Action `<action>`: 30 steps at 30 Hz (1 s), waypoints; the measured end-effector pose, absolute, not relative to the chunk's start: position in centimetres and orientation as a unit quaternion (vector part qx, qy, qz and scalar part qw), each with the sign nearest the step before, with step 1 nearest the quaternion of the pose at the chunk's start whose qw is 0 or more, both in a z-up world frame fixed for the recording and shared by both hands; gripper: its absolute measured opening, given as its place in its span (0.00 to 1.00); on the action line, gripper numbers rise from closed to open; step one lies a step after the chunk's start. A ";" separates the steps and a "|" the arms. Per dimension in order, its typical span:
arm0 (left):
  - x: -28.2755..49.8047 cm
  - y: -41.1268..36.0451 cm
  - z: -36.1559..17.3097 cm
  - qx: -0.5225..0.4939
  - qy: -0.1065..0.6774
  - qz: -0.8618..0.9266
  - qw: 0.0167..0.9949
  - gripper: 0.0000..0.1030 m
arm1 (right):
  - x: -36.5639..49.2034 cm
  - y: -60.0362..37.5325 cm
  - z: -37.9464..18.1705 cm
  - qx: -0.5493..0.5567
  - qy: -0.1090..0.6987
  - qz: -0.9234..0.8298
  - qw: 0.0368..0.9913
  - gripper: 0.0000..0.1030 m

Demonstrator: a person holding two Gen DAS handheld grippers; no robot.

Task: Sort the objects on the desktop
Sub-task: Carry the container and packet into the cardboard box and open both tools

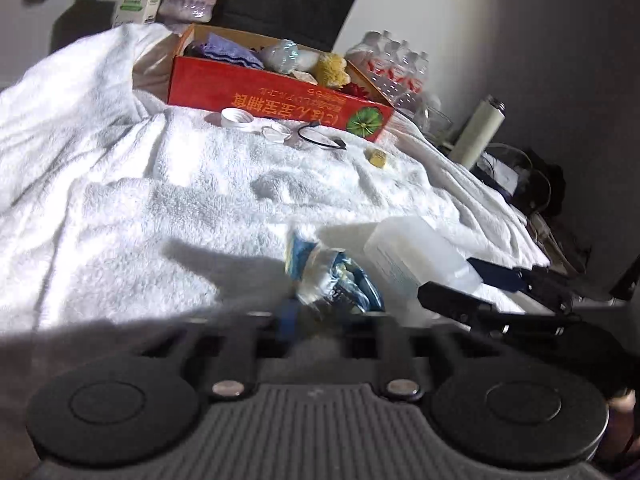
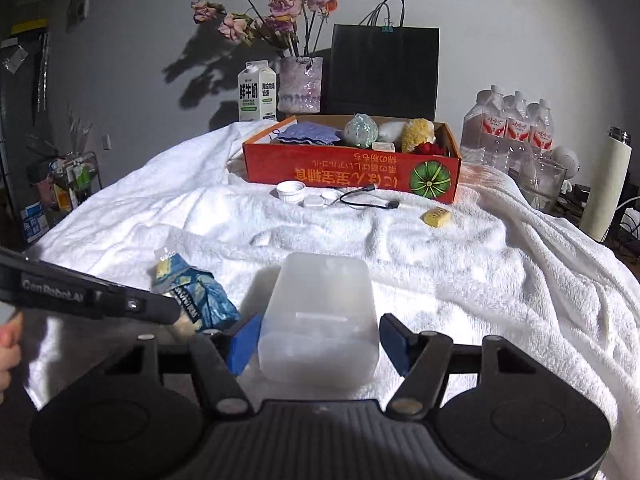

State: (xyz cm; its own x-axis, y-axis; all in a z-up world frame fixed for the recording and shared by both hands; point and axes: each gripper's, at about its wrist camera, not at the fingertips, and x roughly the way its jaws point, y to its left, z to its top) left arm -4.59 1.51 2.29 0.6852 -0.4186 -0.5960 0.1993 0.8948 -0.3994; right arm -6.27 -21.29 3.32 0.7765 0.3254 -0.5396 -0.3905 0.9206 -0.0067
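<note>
A: Since the translucent plastic container (image 2: pixel 320 320) lies on the white towel (image 2: pixel 460 280) between the right gripper (image 2: pixel 320 344) pads, neither pad touching — open — where to grip?

B: Across its 2 flat sides — it looks light, smooth, slippery. The left gripper (image 1: pixel 316 312) stands by the crinkly blue packet (image 2: pixel 200 300); its state I cannot tell.

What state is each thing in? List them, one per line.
Red box: open, partly filled.
Plastic tub: lying on the towel between the right fingers, not pinched.
Blue packet: crumpled, beside the tub.
White cap: off, rim up.
Black cable: loose, curled.
Yellow block: lying loose.
Milk carton: upright, closed.
Flask: upright.
Left gripper: blurred over the packet.
</note>
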 end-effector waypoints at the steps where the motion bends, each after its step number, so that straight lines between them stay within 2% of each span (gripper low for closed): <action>1: -4.4 1.5 2.2 -0.164 0.355 -0.179 0.903 0.50 | -5.9 -21.1 3.1 -0.060 0.275 0.188 0.941 0.75; 2: -4.3 1.4 2.1 -0.168 0.351 -0.183 0.903 0.54 | -5.5 -20.8 2.8 -0.060 0.273 0.186 0.942 0.76; 4: -3.7 1.0 1.9 -0.166 0.347 -0.170 0.907 0.55 | -4.4 -20.4 2.2 -0.056 0.283 0.181 0.940 0.74; 5: -3.4 0.8 1.9 -0.166 0.345 -0.164 0.909 0.52 | -3.9 -20.2 1.8 -0.052 0.288 0.183 0.939 0.73; 6: -3.2 0.8 1.8 -0.168 0.342 -0.159 0.911 0.48 | -3.5 -20.0 1.5 -0.044 0.289 0.185 0.938 0.66; 7: -2.8 0.7 1.8 -0.173 0.341 -0.155 0.911 0.45 | -3.2 -19.9 1.2 -0.036 0.293 0.184 0.938 0.63; 9: -2.3 0.7 1.6 -0.180 0.343 -0.146 0.910 0.07 | -3.0 -20.0 1.0 -0.019 0.291 0.181 0.939 0.63; 15: -3.7 0.9 2.5 -0.176 0.328 -0.132 0.919 0.03 | -4.4 -20.3 2.2 -0.021 0.275 0.178 0.945 0.63; 23: -9.7 1.5 7.0 -0.131 0.255 -0.112 0.951 0.03 | -9.3 -23.0 6.1 -0.011 0.203 0.156 0.967 0.63; 30: -11.4 0.4 9.0 -0.095 0.210 -0.107 0.967 0.03 | -11.7 -23.7 7.0 -0.009 0.183 0.154 0.971 0.63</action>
State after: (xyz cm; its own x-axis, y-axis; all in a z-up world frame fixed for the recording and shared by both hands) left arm -11.43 0.36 9.04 0.8889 -0.2476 -0.3853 0.1682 0.9589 -0.2284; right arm -11.68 -23.69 7.00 0.8853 0.2966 -0.3581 -0.3034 0.9521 0.0385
